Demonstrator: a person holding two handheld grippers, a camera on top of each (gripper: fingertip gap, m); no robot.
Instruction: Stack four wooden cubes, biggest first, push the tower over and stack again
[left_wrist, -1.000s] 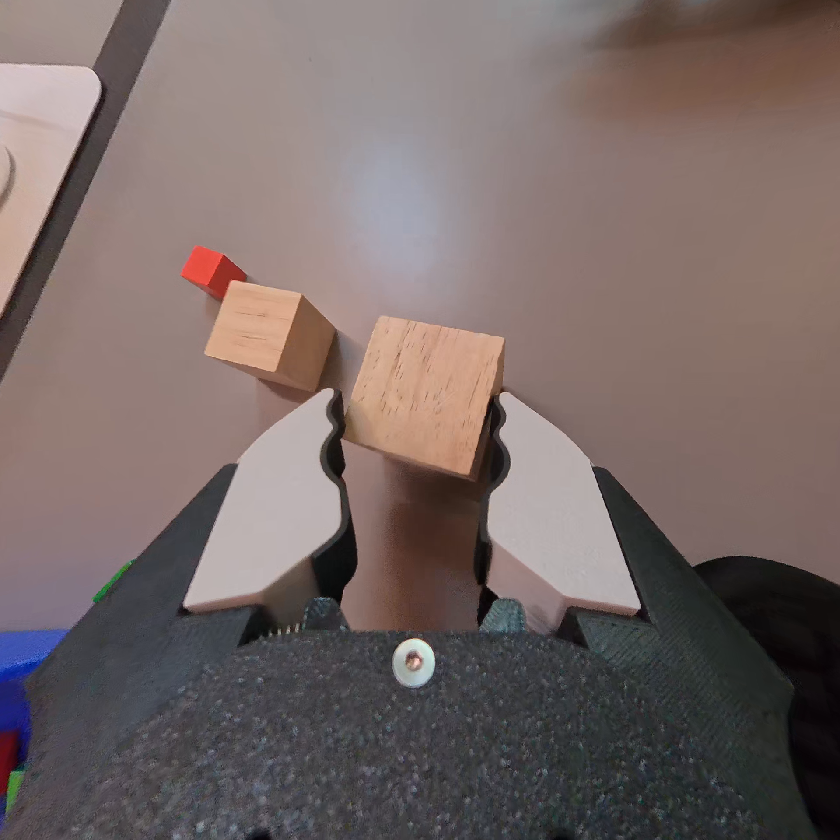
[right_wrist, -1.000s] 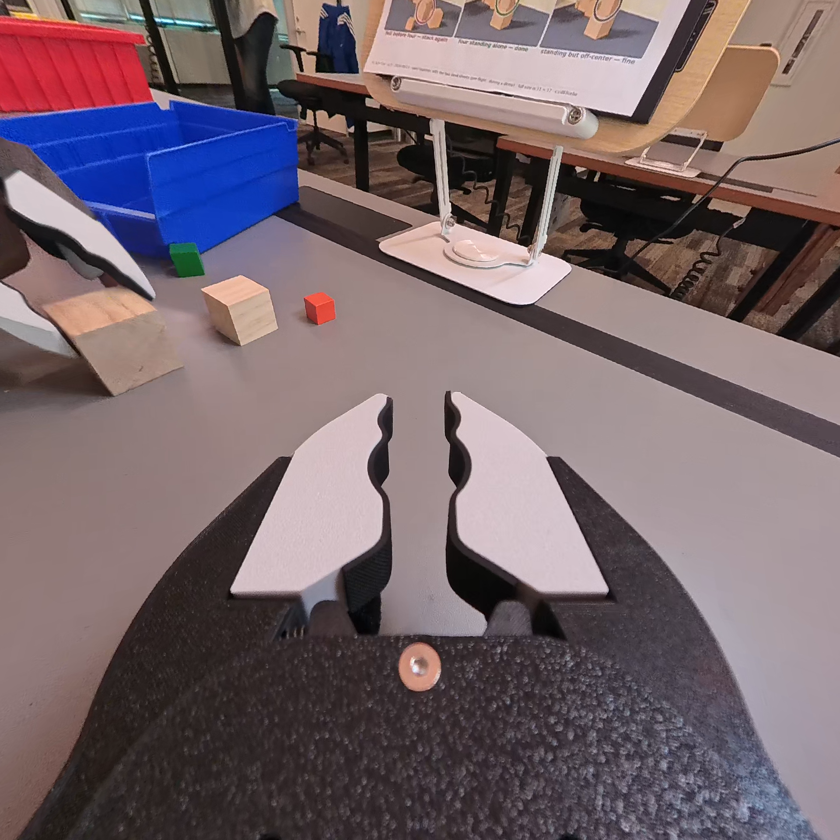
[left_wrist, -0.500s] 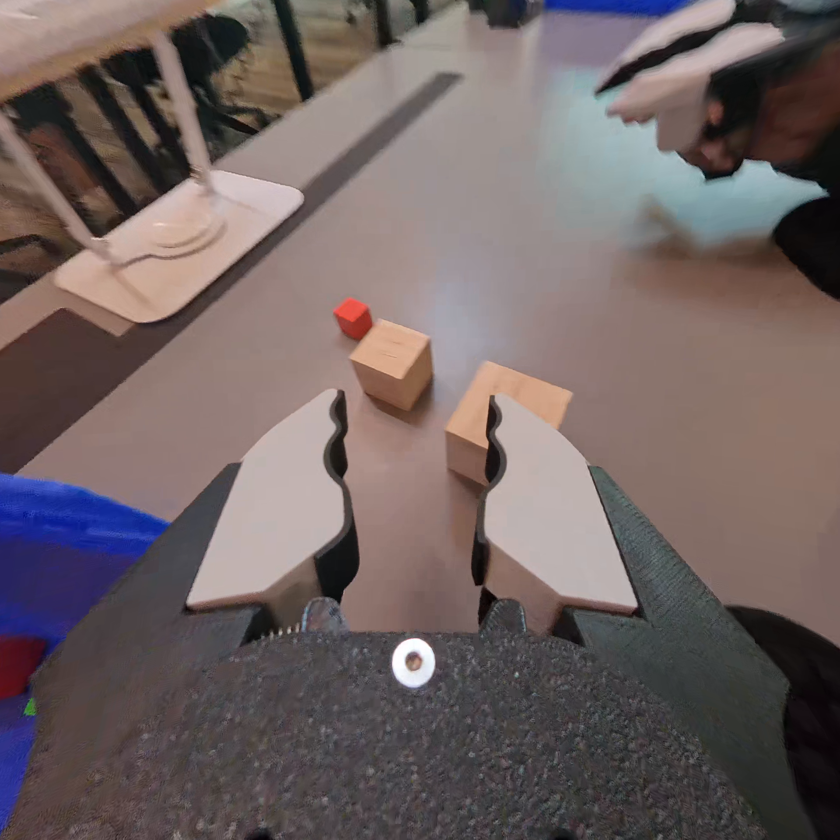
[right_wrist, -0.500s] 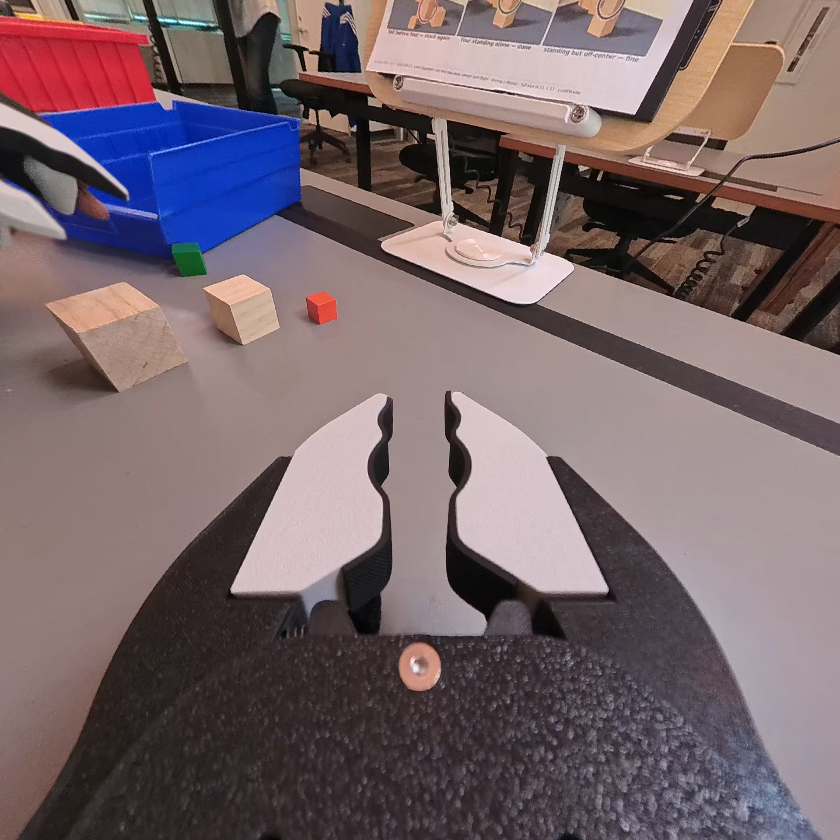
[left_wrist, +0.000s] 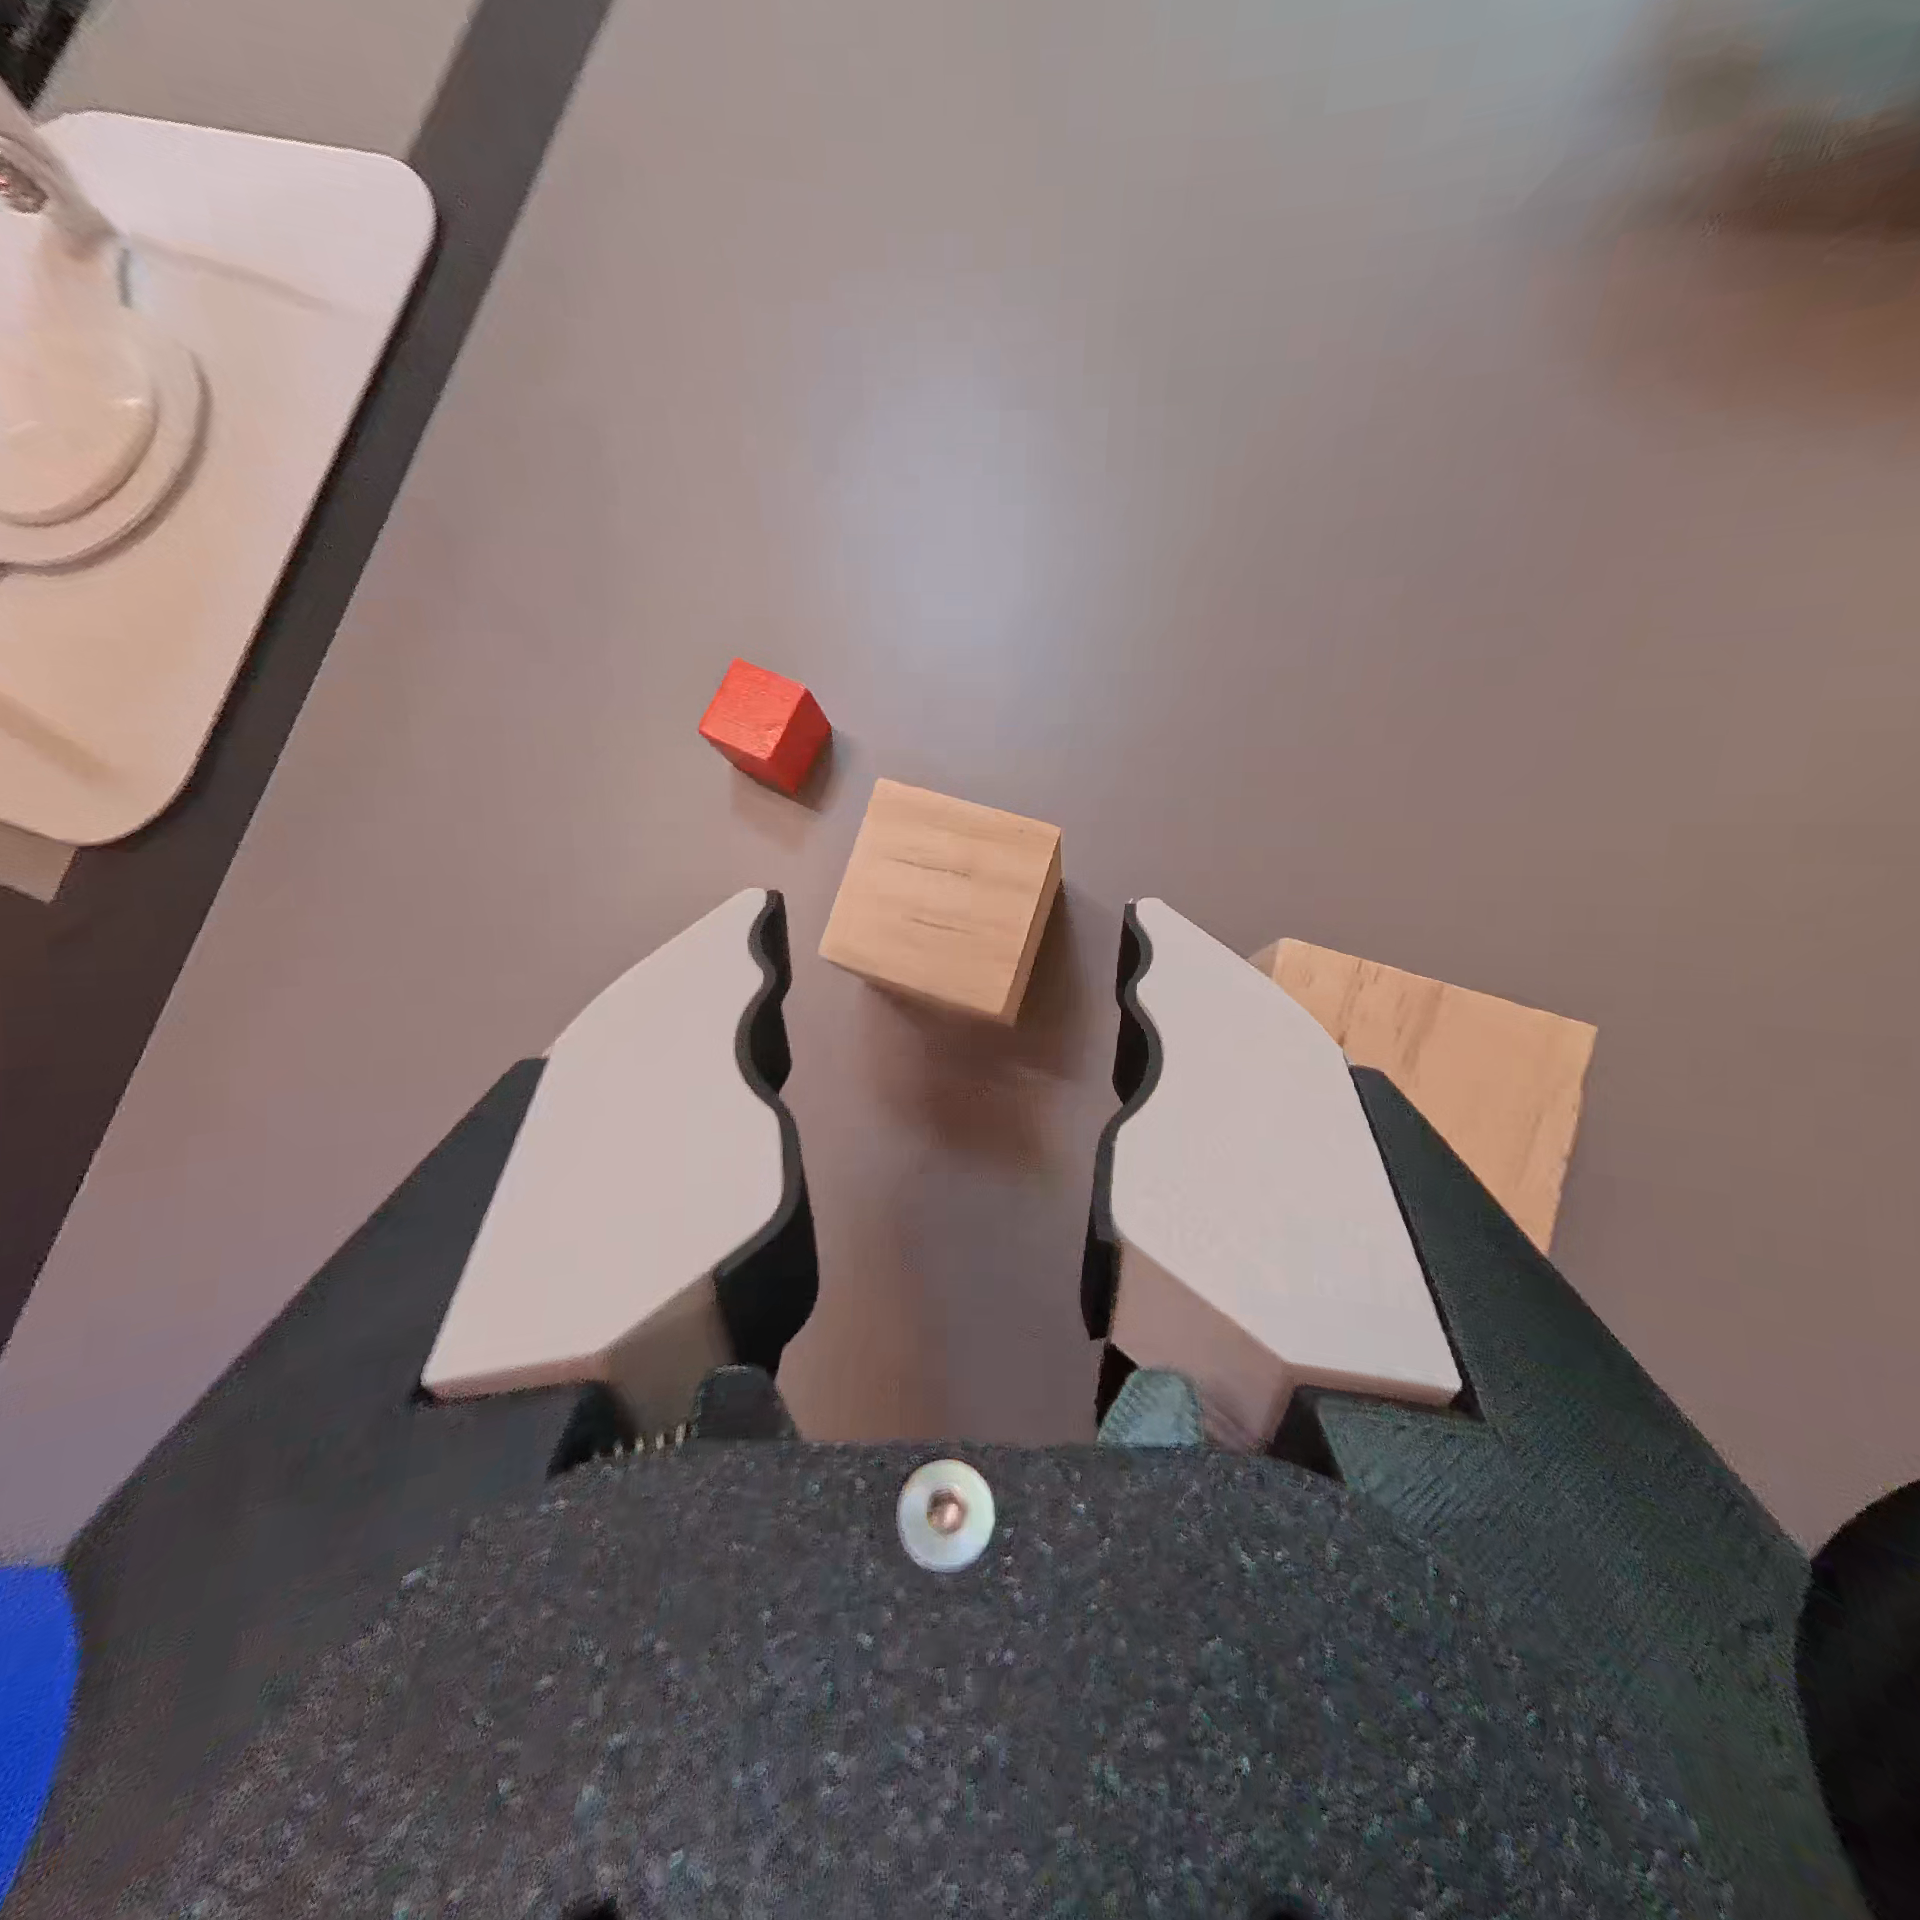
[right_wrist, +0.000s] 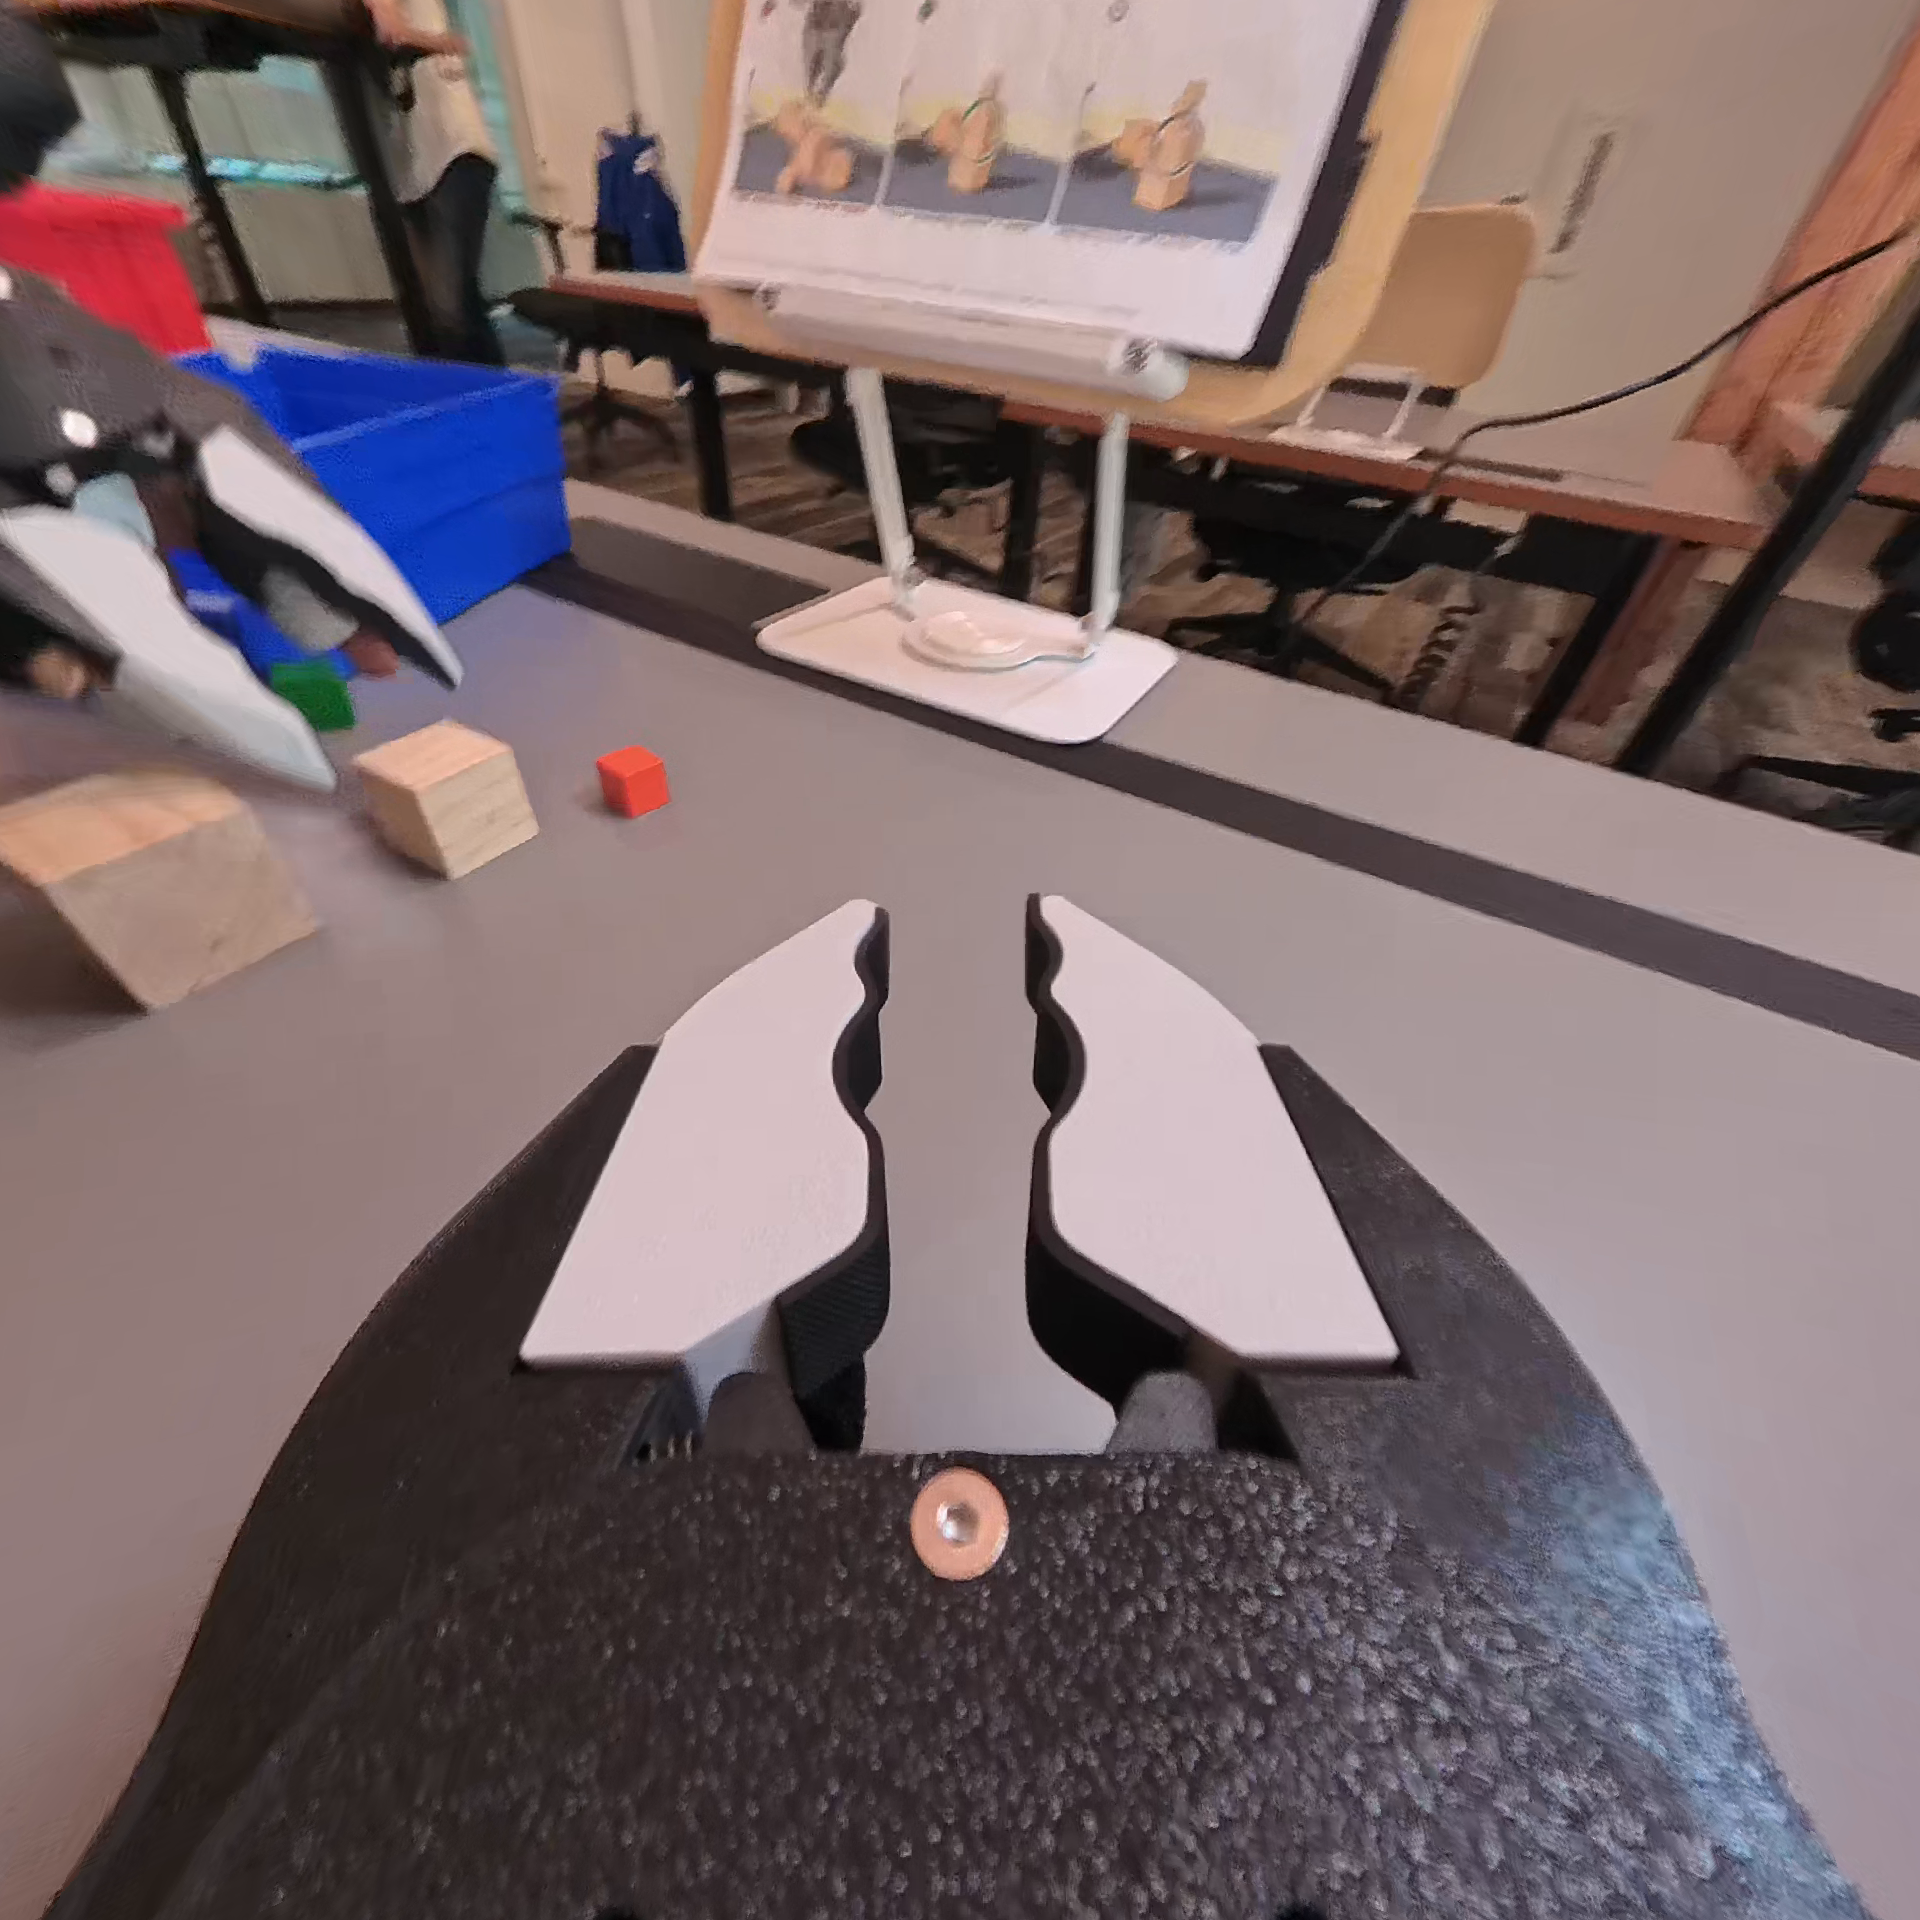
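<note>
The left gripper (left_wrist: 951, 914) hangs over the grey table (left_wrist: 1299, 520) with its fingers spread wide and nothing between the pads; the medium wooden cube (left_wrist: 940, 899) lies just beyond the fingertips, roughly centred on the gap, with clear table on either side of it. Its own view looks almost straight down, so it alone shows that gap and the large wooden block (left_wrist: 1455, 1081) partly hidden behind the right finger (left_wrist: 1247, 1143), outside the jaws. The small red cube (left_wrist: 767, 722) sits a little past the medium cube, off the left fingertip, close to it but apart. Farther left a dark strip (left_wrist: 343, 582) runs along the table, and the white base plate (left_wrist: 208, 468) of a stand lies beyond it. The right wrist view adds what the downward look misses: a green cube (right_wrist: 312, 694) behind the left gripper (right_wrist: 364, 717), a blue bin (right_wrist: 447, 457) and a red bin (right_wrist: 104, 260) farther back, the stand's board with a printed sheet (right_wrist: 1018, 166), and desks and chairs beyond the table edge. The right gripper (right_wrist: 956, 914) is well apart from all the blocks, its fingers a narrow way apart and bare, with only open grey table ahead of them up to the dark strip (right_wrist: 1351, 862). The broadest free room lies in front of and to the right of those fingers.
</note>
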